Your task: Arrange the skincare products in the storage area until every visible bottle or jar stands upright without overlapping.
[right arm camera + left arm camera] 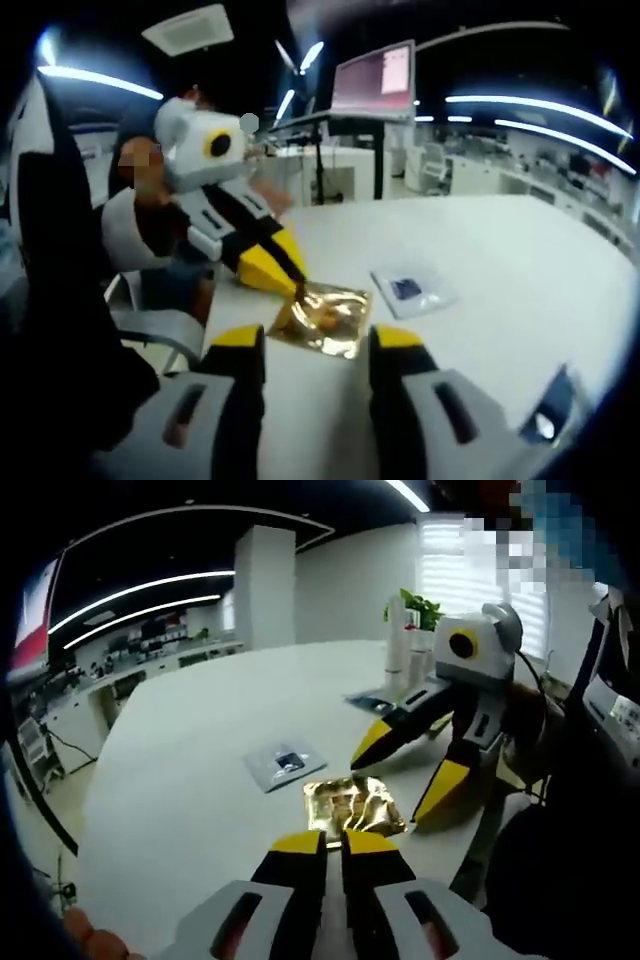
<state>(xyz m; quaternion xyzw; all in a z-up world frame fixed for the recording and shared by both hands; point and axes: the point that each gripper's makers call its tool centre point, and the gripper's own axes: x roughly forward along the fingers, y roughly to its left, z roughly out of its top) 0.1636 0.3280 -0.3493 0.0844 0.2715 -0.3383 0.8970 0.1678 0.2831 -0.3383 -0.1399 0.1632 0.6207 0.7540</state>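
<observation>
A crinkled gold foil sachet (354,805) lies flat on the white table (190,740). My left gripper (335,838) is shut on the sachet's near edge. In the right gripper view the gold sachet (322,315) lies just ahead of my right gripper (317,345), which is open with nothing between its jaws. There the left gripper (292,278) comes in from the left and pinches the sachet's far corner. In the left gripper view the right gripper (387,790) hangs open just beyond the sachet's right edge.
A silver sachet with a dark label (285,763) (412,290) lies further out on the table. Another flat sachet (372,700) lies near white bottles (405,650) and a green plant (415,605). A bluish packet (545,410) sits by the table edge. A person sits close behind the left gripper.
</observation>
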